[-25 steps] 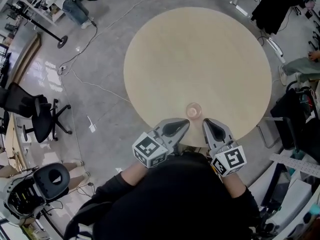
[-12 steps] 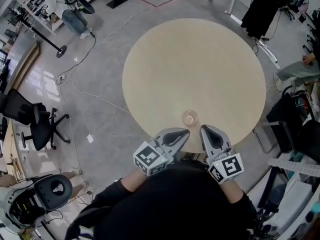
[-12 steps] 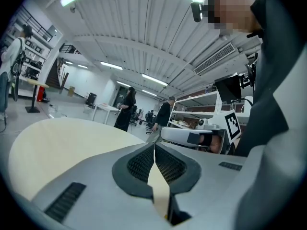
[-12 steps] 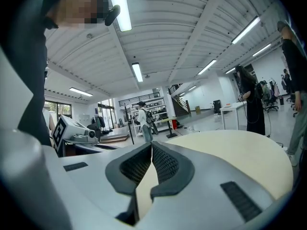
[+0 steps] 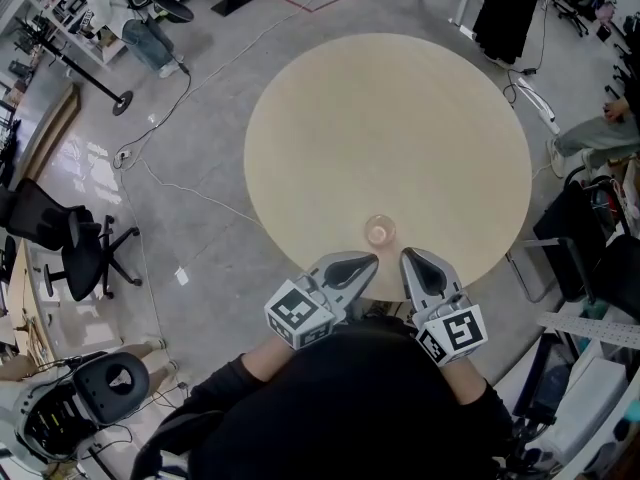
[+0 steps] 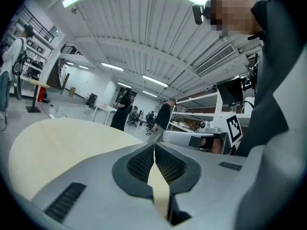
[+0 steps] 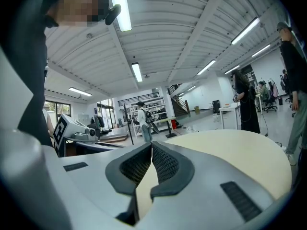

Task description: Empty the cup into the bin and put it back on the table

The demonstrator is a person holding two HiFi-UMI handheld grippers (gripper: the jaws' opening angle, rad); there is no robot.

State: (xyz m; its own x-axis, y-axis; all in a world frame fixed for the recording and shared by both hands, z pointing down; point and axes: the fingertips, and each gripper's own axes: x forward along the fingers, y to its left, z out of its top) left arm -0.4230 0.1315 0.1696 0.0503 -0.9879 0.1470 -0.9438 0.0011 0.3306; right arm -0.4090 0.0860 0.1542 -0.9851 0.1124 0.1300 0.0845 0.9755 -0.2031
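A grey polished floor (image 5: 200, 148) fills the head view, with a thin cable (image 5: 190, 193) trailing across it at 9 o'clock from the table. The round, pale wooden table (image 5: 390, 128) takes up the middle of the scene, and its top is bare apart from the cup. The person in a black top (image 5: 350, 408) stands against its 6 o'clock edge.

Around the table:
- A black office chair (image 5: 85, 248) stands at 8 o'clock, well apart from it.
- A second black seat (image 5: 110, 383) is at 7 o'clock.
- A stand with a round base (image 5: 122, 103) is at 10 o'clock.
- One bystander (image 5: 120, 8) is at 11 o'clock and another, in black (image 5: 510, 13), is at 1 o'clock.
- Dark bags and gear crowd the 4 o'clock side.

Nothing lies between the grippers and the cup.

The left gripper (image 5: 372, 259) and right gripper (image 5: 407, 255) are held side by side over the table's 6 o'clock rim, both pointing toward 12. Each gripper's own view shows its ribbed pads pressed together at the tip, with nothing between them ( (image 6: 154, 145), (image 7: 151, 145)). The tabletop (image 6: 57, 143) stretches away beyond them.

The cup (image 5: 380, 231) is small and clear. It stands upright with its long axis vertical and its mouth up, so from above it shows as a ring. It sits near the table's 6 o'clock edge, just past the two gripper tips and between them, touching neither. I cannot tell what it contains.
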